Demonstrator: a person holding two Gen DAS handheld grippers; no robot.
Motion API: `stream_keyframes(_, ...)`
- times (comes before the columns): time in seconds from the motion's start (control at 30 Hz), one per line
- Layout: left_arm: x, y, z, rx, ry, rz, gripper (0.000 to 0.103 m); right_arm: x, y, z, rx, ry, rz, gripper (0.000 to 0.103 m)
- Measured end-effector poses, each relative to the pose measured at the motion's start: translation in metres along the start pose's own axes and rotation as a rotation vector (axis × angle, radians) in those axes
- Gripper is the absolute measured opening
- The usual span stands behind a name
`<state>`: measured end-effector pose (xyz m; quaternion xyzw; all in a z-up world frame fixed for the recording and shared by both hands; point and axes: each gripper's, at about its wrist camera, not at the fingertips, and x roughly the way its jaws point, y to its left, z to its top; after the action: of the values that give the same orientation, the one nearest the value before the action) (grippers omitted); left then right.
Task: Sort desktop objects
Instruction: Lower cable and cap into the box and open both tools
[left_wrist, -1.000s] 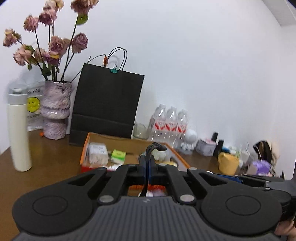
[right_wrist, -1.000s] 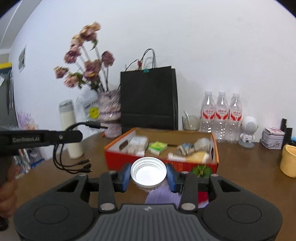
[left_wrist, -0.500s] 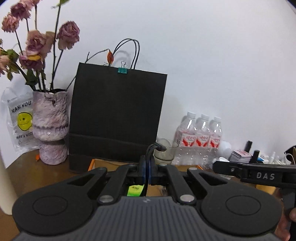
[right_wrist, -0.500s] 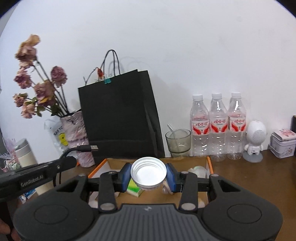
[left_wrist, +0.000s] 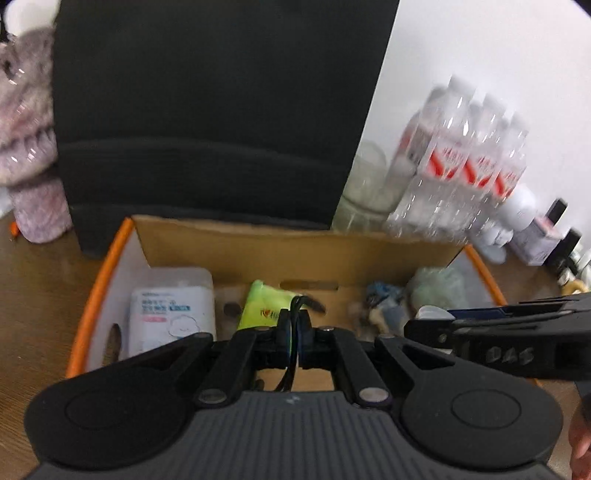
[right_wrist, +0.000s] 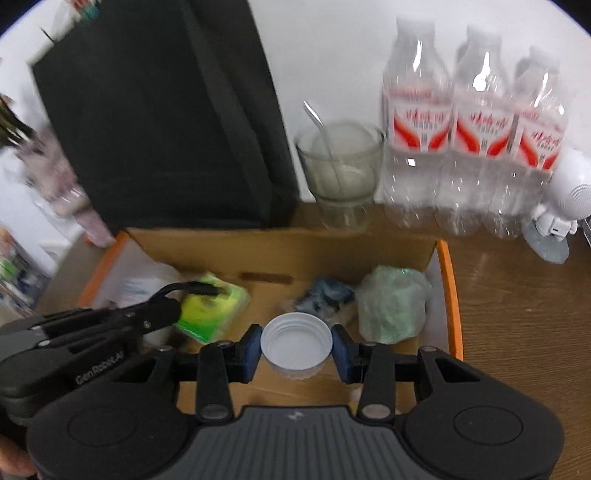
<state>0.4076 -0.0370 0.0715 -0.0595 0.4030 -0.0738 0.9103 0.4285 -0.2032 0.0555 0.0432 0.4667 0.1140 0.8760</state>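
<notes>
Both grippers hang over the orange cardboard box (left_wrist: 103, 273) (right_wrist: 448, 291). My left gripper (left_wrist: 293, 326) is shut on a black cable (left_wrist: 295, 306), whose plug end curls out above the fingers; from the right wrist view the same cable (right_wrist: 192, 288) pokes out over a green packet (right_wrist: 212, 310). My right gripper (right_wrist: 297, 345) is shut on a white bottle cap (right_wrist: 295, 339), open side facing the camera, held between blue pads (right_wrist: 249, 349). In the box lie a white wipes pack (left_wrist: 171, 314), the green packet (left_wrist: 262, 306), a blue wrapped item (right_wrist: 325, 295) and a pale green bag (right_wrist: 391, 302).
A tall black paper bag (left_wrist: 207, 110) stands right behind the box. A glass with a spoon (right_wrist: 341, 170), three water bottles (right_wrist: 472, 129) and a white robot figure (right_wrist: 561, 199) line the wall at right. A mottled vase (left_wrist: 26, 147) stands at left on the wooden table (right_wrist: 517, 314).
Both grippers have travelled forward and tipped downward, from in front of the box to over its inside. The cable and the cap stay gripped. The flowers and the flask have left the view.
</notes>
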Motion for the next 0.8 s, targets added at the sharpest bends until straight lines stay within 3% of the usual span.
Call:
stream_keyframes(0.1,0.01,0.003,-0.001,-0.025,0.048,-0.018,0.016,0.025,0.0,-0.002,-0.014,0.081,-0.015,0.04)
stream_keyframes(0.2,-0.001,0.003,0.0,-0.026,0.031,-0.03,0.047,0.037,0.005,-0.007,-0.024,0.128,-0.028,0.04)
stream_keyframes(0.27,-0.016,0.001,0.005,-0.01,0.011,-0.046,0.05,0.033,0.008,-0.01,-0.018,0.143,-0.028,0.056)
stream_keyframes(0.3,-0.024,0.001,0.009,-0.01,0.003,-0.048,0.057,0.027,0.009,-0.011,-0.016,0.137,-0.026,0.071)
stream_keyframes(0.33,-0.032,-0.001,0.015,-0.01,-0.013,-0.049,0.06,0.019,0.011,-0.01,-0.018,0.118,-0.032,0.079)
stream_keyframes(0.43,-0.06,-0.002,0.022,0.001,-0.053,-0.017,0.069,-0.012,0.012,-0.003,0.0,0.065,-0.053,0.079)
stream_keyframes(0.6,-0.101,-0.003,0.017,0.008,-0.055,0.078,0.084,-0.064,0.015,-0.002,0.003,0.033,-0.061,0.085)
stream_keyframes(0.8,-0.14,-0.001,-0.002,0.028,-0.017,0.168,0.101,-0.104,0.022,-0.017,0.027,0.003,-0.062,0.085)
